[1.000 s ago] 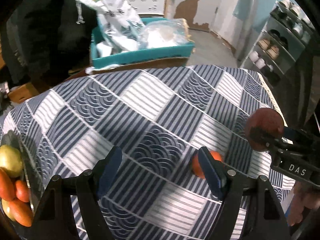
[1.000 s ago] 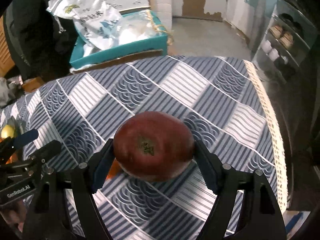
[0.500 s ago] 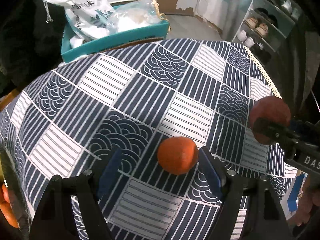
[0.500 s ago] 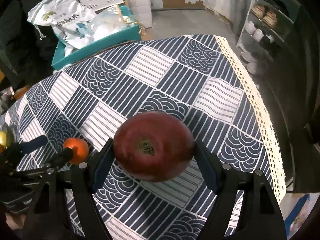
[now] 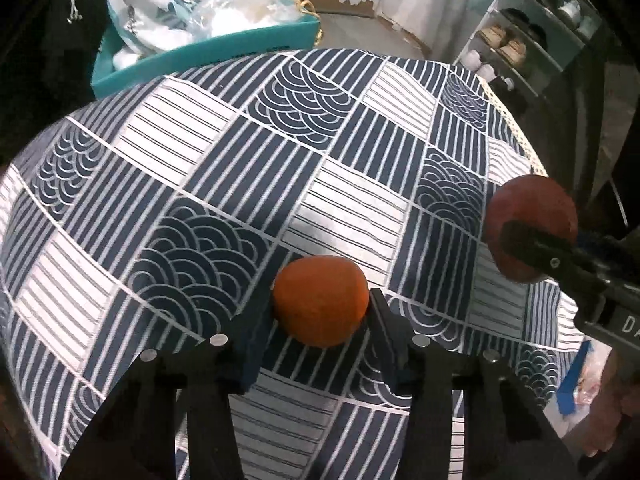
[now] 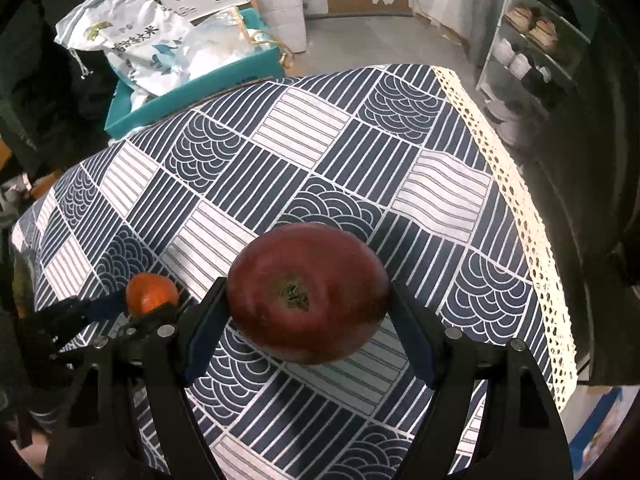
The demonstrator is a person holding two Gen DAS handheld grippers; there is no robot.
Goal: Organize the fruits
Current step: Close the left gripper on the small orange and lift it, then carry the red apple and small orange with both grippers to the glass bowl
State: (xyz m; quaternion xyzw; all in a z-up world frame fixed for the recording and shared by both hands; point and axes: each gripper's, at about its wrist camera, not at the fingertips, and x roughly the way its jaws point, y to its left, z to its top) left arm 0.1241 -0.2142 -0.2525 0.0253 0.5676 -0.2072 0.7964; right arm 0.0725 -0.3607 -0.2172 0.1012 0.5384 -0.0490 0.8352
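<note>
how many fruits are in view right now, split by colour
orange fruit: 1, between the left gripper fingers
dark red fruit: 1, held in the right gripper
total: 2

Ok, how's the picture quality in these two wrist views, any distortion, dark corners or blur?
Left wrist view: strong fisheye bulge curves the checked tablecloth, corners go black, and the orange fruit casts a soft shadow to its left. Right wrist view: same bulge and dark rim; the red fruit is sharp with a mild sheen, while the shelf at the right edge looks dim and soft.
</note>
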